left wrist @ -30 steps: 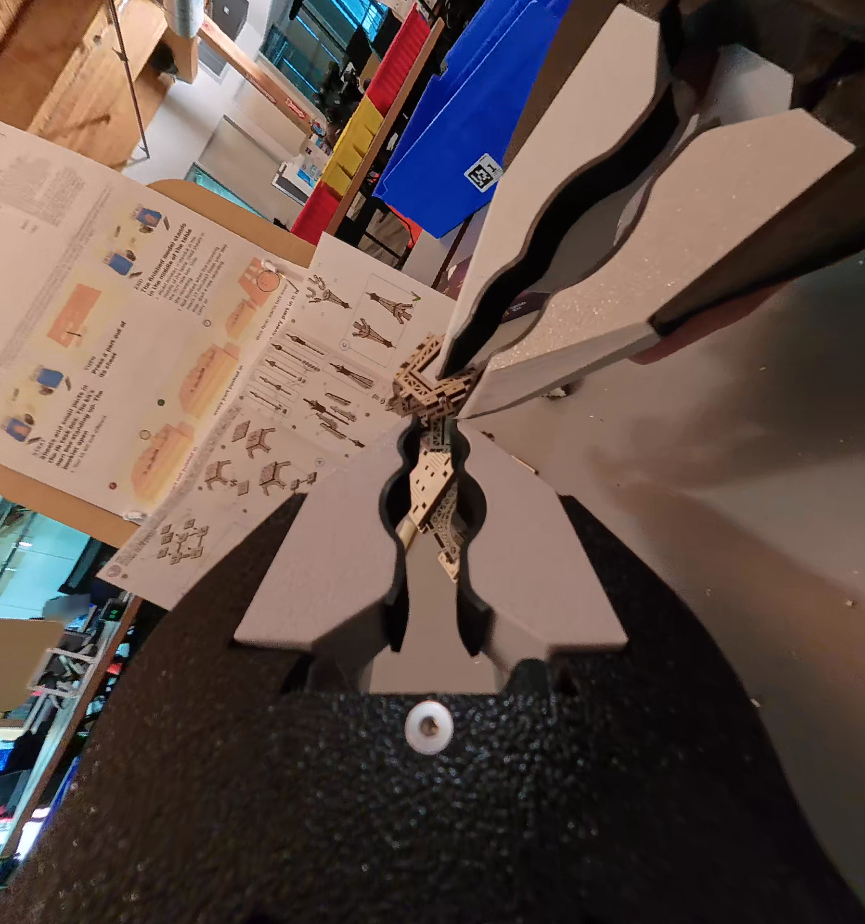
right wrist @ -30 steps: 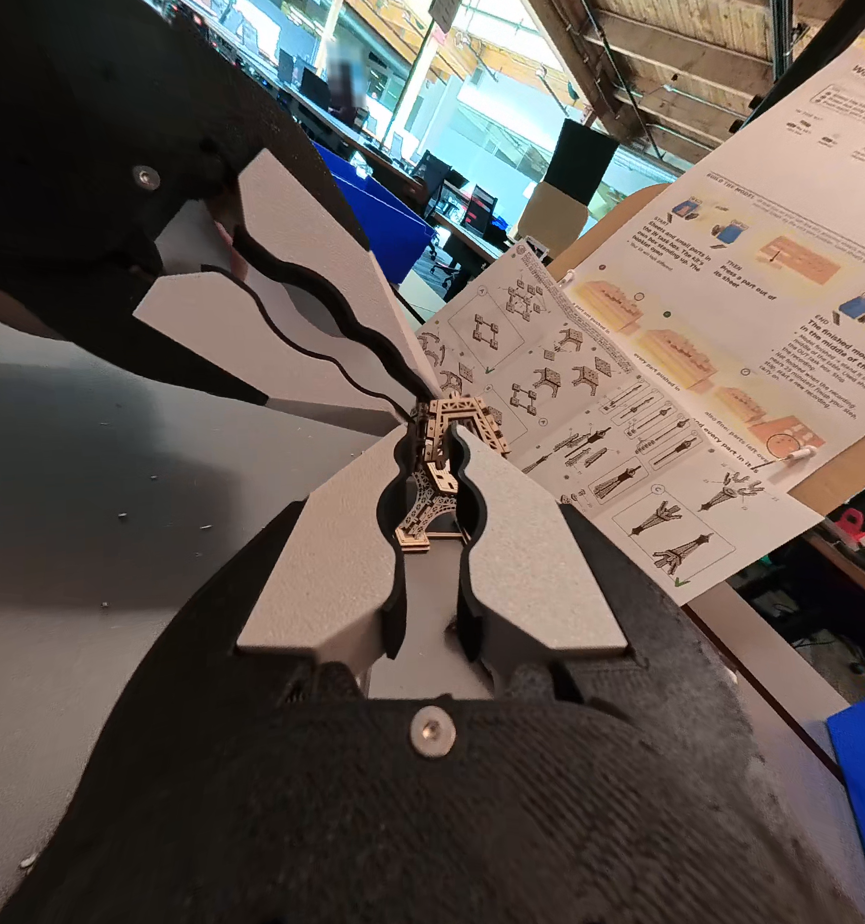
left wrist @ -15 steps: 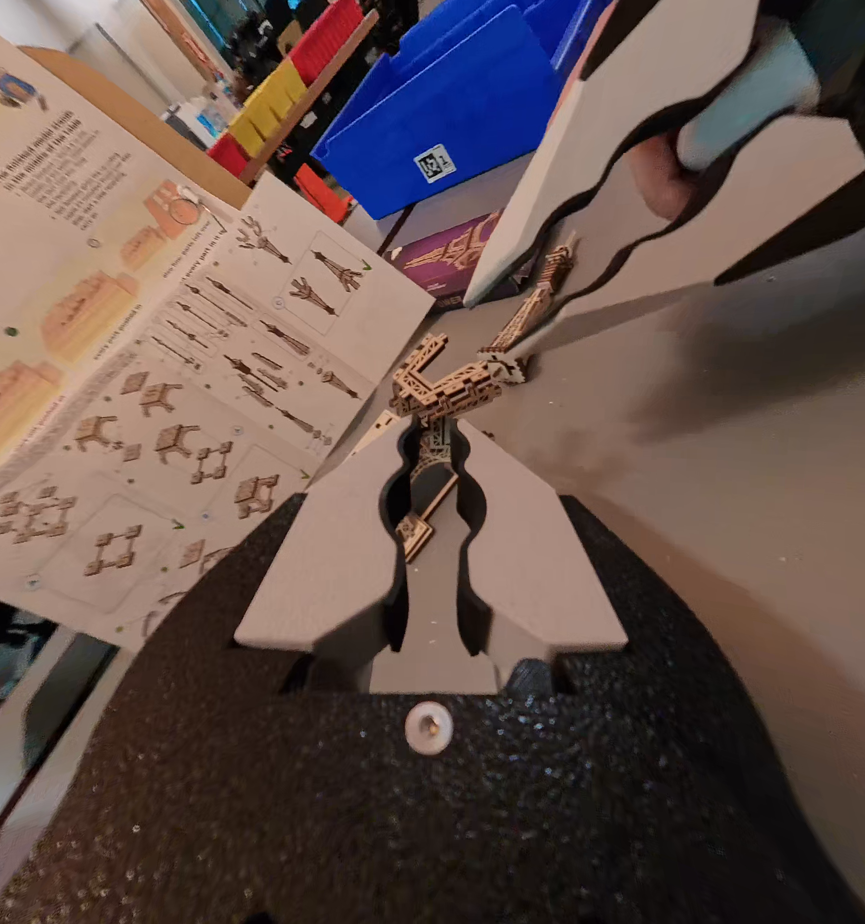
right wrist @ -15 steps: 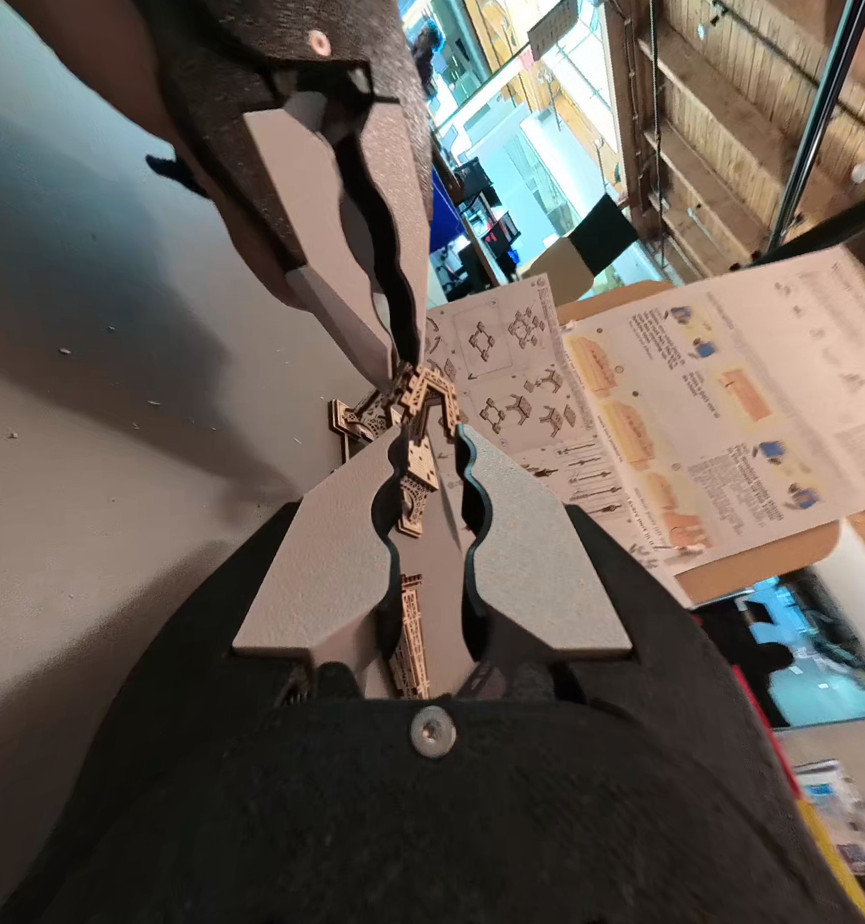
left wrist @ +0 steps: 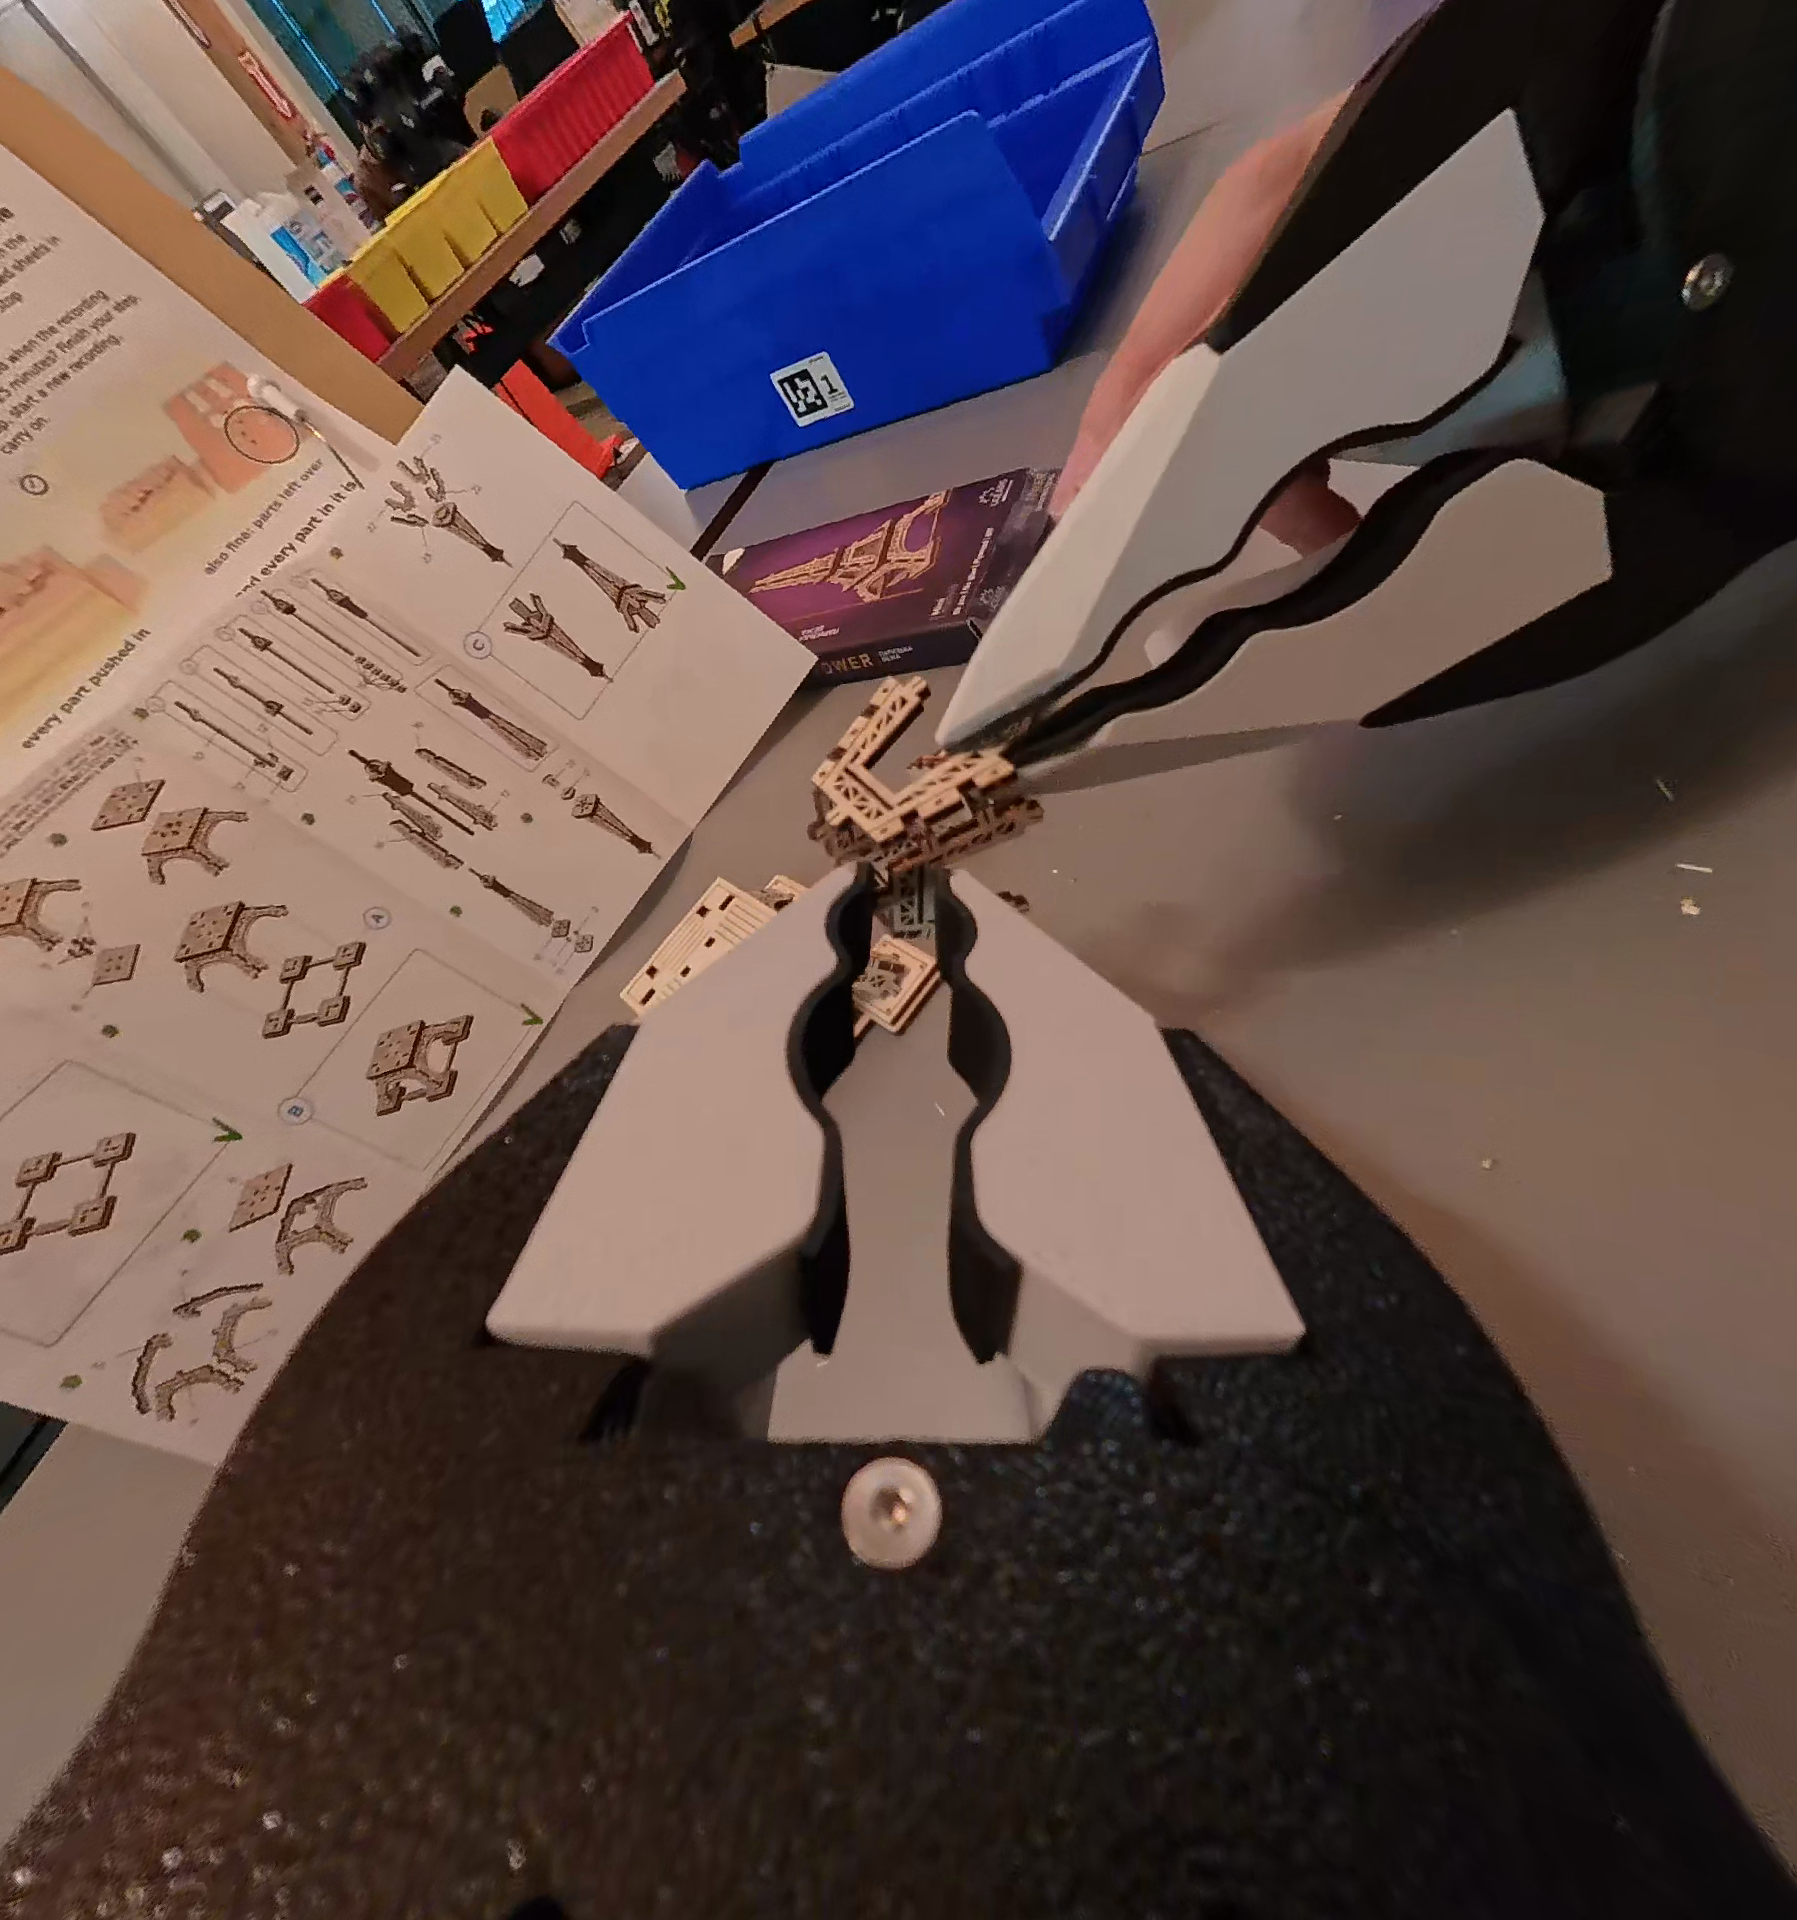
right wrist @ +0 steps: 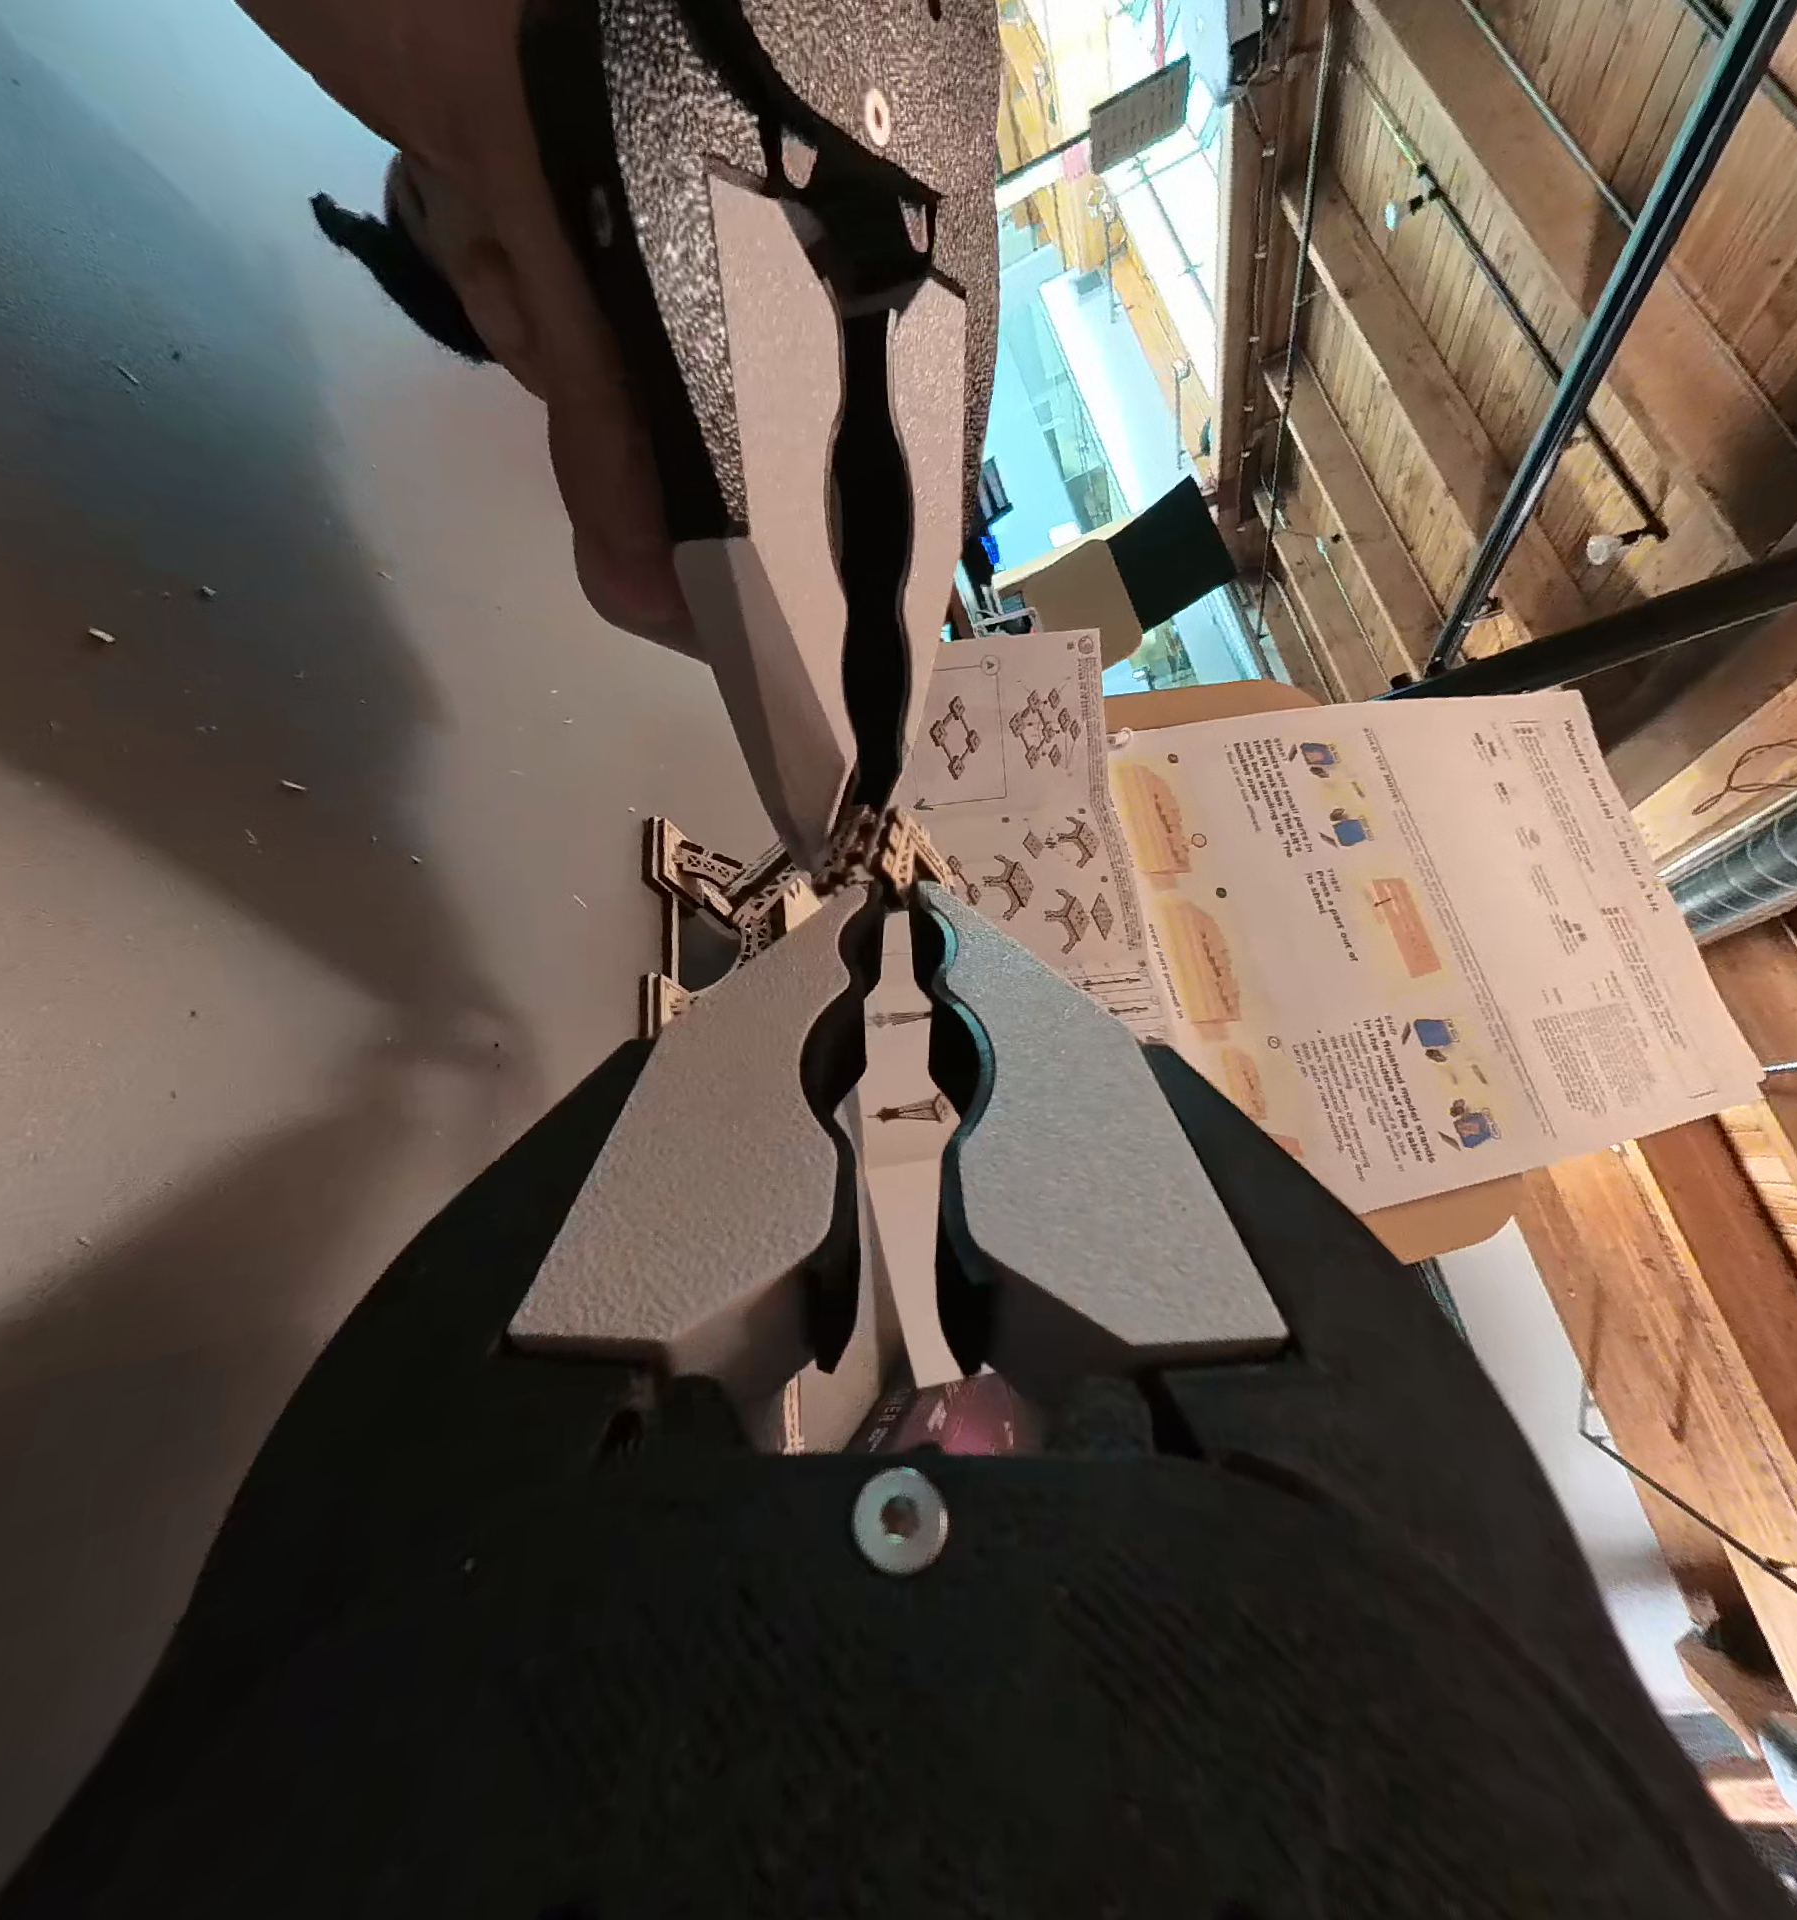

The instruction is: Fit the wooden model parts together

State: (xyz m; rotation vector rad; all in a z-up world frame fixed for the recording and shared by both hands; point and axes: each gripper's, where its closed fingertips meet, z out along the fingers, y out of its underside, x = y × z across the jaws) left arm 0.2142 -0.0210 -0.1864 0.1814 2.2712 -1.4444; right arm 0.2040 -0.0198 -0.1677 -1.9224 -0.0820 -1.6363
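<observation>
Each gripper, left gripper (left wrist: 899,883) and right gripper (right wrist: 889,899), has grey wedge-shaped fingers with wavy black-lined inner edges on a speckled black body, one silver screw at 6 o'clock.

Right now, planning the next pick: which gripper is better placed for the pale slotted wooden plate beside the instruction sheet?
Probably left gripper: the pale slotted wooden plate lies beside its tips.
</observation>
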